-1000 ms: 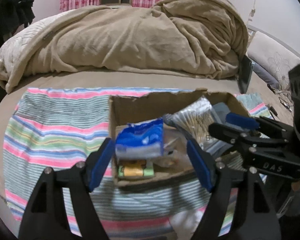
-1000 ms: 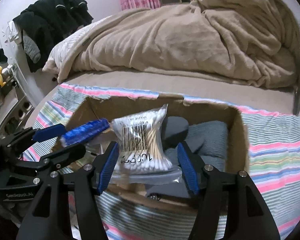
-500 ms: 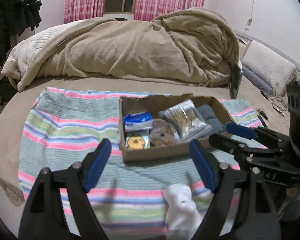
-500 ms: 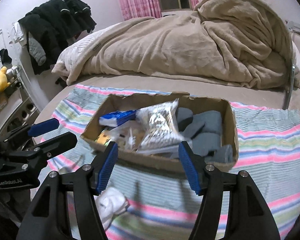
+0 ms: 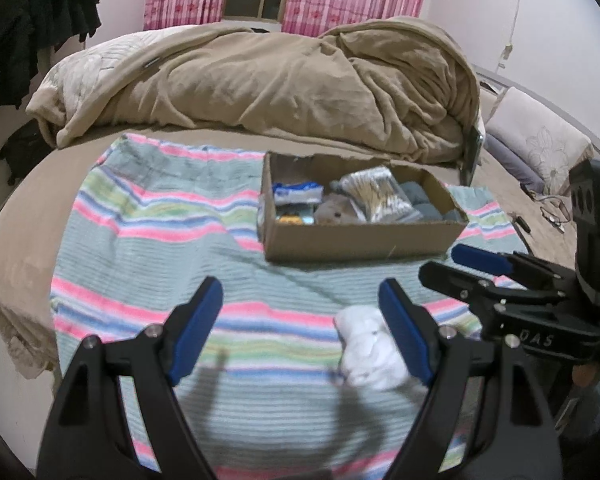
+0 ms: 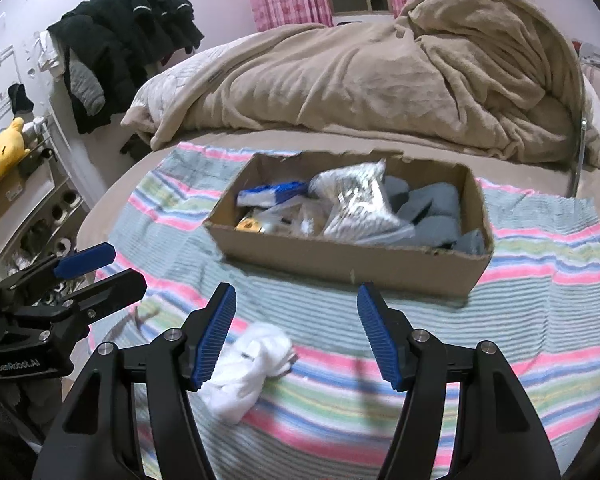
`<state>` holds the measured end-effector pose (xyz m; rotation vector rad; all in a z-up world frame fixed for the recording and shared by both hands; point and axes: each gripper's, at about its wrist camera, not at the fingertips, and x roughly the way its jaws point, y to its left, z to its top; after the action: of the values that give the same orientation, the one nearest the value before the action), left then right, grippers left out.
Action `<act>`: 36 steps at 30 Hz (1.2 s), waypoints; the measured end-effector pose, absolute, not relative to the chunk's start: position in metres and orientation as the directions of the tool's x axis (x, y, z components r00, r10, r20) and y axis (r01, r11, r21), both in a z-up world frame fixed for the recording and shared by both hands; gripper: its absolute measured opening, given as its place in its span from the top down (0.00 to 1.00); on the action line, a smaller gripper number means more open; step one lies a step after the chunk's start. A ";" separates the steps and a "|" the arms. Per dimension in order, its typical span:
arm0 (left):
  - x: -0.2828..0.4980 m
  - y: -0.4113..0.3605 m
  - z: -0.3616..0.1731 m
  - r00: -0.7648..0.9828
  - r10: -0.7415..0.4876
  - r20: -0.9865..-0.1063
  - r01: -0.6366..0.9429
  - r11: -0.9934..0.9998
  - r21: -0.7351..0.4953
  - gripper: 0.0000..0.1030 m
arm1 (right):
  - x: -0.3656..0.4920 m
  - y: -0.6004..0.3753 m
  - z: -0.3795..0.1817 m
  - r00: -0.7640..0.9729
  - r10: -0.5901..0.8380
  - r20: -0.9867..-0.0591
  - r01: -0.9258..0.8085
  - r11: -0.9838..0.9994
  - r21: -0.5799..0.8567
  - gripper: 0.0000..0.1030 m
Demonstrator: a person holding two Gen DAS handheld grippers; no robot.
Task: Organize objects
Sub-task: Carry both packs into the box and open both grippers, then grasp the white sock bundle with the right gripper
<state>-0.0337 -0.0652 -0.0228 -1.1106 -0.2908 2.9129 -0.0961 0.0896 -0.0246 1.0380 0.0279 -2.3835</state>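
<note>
Both grippers spread wide and holding nothing: left gripper, right gripper.

Remaining loose item: white cloth bundle, lying on the striped blanket spread over the bed, on the near side of the cardboard box and apart from it.

Position relative to the left gripper: bundle low and to the right of centre, just beside the inner face of the right-hand finger. Position relative to the right gripper: white cloth bundle low and to the left, partly behind the left-hand finger. Bundle therefore between the two grippers; neither clearly nearer, neither centred on it.

Long axis of the bundle: running roughly from the box side toward the cameras, slanted in the right wrist view.

Box contents: blue packet, bag of cotton swabs, grey fabric, other small items too jumbled to name.

Probable next step: sideways shift of one gripper to straddle the bundle across its short width, then transfer to the box.
</note>
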 end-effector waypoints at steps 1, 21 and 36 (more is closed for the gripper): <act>-0.031 -0.065 -0.024 -0.748 0.073 -0.660 0.057 -0.983 -0.173 0.21 | -0.093 0.087 -0.027 -0.555 -0.466 -0.689 0.482 -0.855 0.190 0.35; -0.008 -0.085 -0.074 -0.686 0.051 -0.726 0.118 -0.977 -0.180 0.21 | -0.084 0.054 -0.089 -0.402 -0.481 -0.780 0.511 -0.824 0.245 0.29; -0.011 -0.093 -0.086 -0.666 0.064 -0.743 0.132 -0.970 -0.202 0.21 | -0.089 0.047 -0.100 -0.302 -0.553 -0.777 0.555 -0.764 0.328 0.62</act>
<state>-0.0105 -0.0934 -0.0864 -1.2980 -0.3818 2.8773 -0.0891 0.0466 -0.0996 1.2493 0.0028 -2.0964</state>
